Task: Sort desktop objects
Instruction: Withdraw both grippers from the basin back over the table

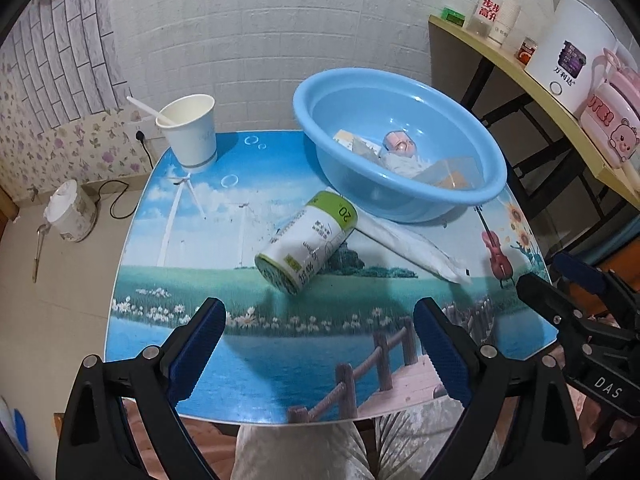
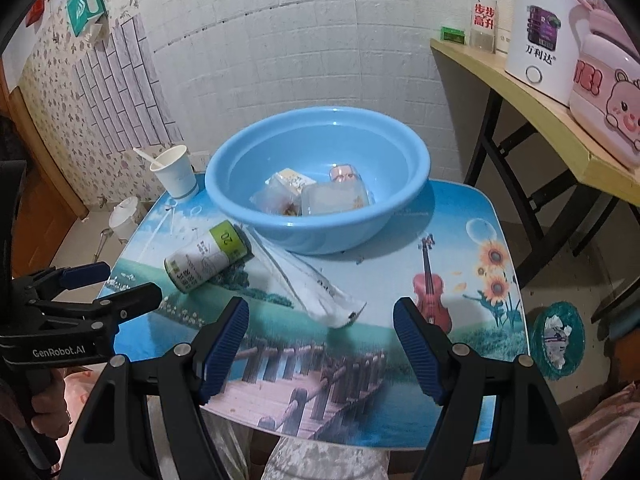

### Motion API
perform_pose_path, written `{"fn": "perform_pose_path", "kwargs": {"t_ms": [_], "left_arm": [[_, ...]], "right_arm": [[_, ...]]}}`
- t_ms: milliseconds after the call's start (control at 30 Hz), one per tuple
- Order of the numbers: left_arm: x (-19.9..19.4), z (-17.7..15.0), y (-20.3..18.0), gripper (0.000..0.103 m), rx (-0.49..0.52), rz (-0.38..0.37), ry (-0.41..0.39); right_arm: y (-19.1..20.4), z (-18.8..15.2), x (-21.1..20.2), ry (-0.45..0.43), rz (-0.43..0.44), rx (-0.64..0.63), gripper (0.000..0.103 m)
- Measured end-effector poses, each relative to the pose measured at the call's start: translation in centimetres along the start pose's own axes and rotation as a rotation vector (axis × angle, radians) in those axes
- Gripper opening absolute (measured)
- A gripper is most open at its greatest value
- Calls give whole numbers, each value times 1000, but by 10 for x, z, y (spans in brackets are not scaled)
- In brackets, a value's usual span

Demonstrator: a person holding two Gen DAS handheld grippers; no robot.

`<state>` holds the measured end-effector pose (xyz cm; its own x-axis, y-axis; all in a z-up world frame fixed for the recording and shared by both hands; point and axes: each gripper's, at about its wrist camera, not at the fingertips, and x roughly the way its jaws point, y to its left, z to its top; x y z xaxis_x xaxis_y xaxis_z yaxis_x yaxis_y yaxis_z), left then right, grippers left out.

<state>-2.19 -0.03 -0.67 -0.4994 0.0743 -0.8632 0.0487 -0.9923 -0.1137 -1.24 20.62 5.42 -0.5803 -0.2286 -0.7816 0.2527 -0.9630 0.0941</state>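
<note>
A white and green can [image 1: 306, 242] lies on its side mid-table, in front of a blue basin [image 1: 400, 148] that holds several small packets [image 1: 404, 158]. A white flat packet [image 1: 416, 250] lies beside the can, partly under the basin's rim. A paper cup [image 1: 192, 132] with a white spoon stands at the far left corner. My left gripper [image 1: 320, 316] is open and empty, short of the can. My right gripper [image 2: 322, 316] is open and empty, just short of the packet's [image 2: 312, 280] near end. The can [image 2: 208, 256], basin [image 2: 316, 176] and cup [image 2: 176, 174] also show in the right wrist view.
The small table [image 1: 280, 360] has a printed landscape top. A yellow side table [image 1: 560, 120] at the right carries a white appliance, a pink pot and bottles. A rice cooker [image 1: 72, 210] sits on the floor at left. A green bin [image 2: 558, 338] stands at the right.
</note>
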Motion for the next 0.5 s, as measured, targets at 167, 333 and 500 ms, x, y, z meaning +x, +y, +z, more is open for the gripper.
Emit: {"fn": "perform_pose_path", "kwargs": {"t_ms": [167,333,500], "left_arm": [[0,-5,1,95,-5,0,11],[2,-10,3,95,-6,11,26],[5,-13,7,95,-21,14,40]], "right_arm": [[2,-5,-2,12,0,-10,76],[3,-8,-1,21,-6,-14,77],[3,-12,3,34,-7,-10,77]]}}
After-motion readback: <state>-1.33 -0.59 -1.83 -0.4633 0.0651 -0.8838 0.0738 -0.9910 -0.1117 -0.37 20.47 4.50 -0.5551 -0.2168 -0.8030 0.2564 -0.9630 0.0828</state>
